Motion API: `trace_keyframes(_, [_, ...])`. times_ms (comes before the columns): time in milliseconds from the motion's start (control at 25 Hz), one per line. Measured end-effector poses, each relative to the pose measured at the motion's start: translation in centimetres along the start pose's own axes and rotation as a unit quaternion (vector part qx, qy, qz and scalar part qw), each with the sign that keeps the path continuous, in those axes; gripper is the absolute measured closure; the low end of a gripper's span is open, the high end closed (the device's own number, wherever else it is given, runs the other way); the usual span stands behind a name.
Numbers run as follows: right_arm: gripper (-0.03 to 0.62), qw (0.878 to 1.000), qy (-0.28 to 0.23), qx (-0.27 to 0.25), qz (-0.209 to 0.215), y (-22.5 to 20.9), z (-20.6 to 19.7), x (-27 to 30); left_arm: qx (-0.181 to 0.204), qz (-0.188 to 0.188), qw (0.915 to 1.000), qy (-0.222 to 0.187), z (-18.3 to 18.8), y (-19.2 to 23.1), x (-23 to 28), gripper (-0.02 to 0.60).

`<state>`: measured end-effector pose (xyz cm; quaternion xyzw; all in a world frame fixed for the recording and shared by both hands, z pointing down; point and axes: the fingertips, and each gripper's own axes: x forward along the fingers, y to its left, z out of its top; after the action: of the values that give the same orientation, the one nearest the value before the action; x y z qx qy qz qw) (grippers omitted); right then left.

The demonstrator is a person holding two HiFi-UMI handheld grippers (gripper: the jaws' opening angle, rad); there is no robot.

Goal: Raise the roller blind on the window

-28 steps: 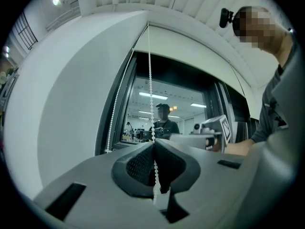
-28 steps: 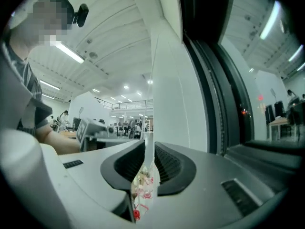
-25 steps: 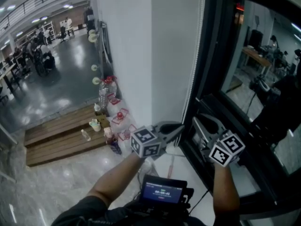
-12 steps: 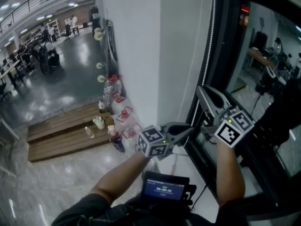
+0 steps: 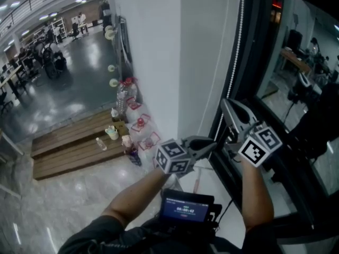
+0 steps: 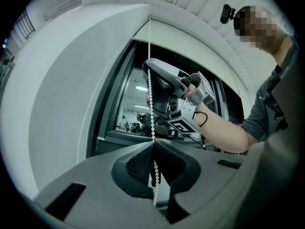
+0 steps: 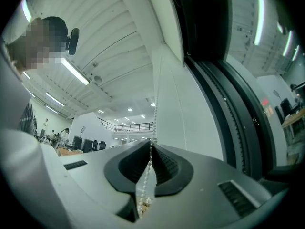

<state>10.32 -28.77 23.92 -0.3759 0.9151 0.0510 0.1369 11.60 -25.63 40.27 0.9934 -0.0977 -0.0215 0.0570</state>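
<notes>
Glossy grey hall floor (image 5: 69,105) across the upper left of the head view, desks and people far back. Below it a low wooden platform (image 5: 69,155) with bottles and jugs (image 5: 130,110) set against a white wall (image 5: 159,46) at centre. Right of the wall, a dark window frame (image 5: 257,52) and glass (image 5: 296,73) reflecting a workshop. The roller blind's bead chain (image 5: 239,46) hanging along the frame's left edge, from the top of the picture down to the grippers. Two bare forearms (image 5: 135,197) rising from the bottom centre. At centre the left gripper (image 5: 213,144), pointing about level toward the right, clenched on the bead chain, beads running up and down through its pads. Just right of it and higher, the right gripper (image 5: 224,103), tilted upward, jaws just closed in and now pinching the chain, beads trailing between the ribbed pads. Small lit screen (image 5: 185,210) at bottom centre.
</notes>
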Motion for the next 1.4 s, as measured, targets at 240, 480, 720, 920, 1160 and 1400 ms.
trace_keyframes(240, [0.585,1.000,0.008,0.011,-0.010,1.0,-3.2,-1.5,-0.013,0.009,0.9989,0.043,-3.2,0.6,-1.3,0.580])
trace_keyframes(480, [0.585,1.000,0.020,0.018,-0.010,1.4,-5.3,-1.9,-0.026,0.007,0.9983,0.051,-5.4,0.0,-1.0,0.580])
trace_keyframes(720, [0.585,0.999,0.032,0.030,-0.017,1.9,-7.4,-2.5,-0.019,0.011,0.9956,0.092,-8.0,0.2,-1.3,0.581])
trace_keyframes(920, [0.585,0.999,0.036,0.027,-0.019,1.5,-7.7,-2.9,-0.035,0.030,0.9961,0.075,-8.4,1.3,-2.0,0.578])
trace_keyframes(1160, [0.585,0.999,0.037,0.025,-0.017,1.5,-7.8,-3.1,-0.082,0.036,0.9953,-0.037,0.0,2.4,-4.5,0.485])
trace_keyframes(1400, [0.585,0.999,0.038,0.025,-0.011,2.1,-7.9,-2.8,-0.043,0.043,0.9928,-0.103,11.9,3.2,-5.5,0.485])
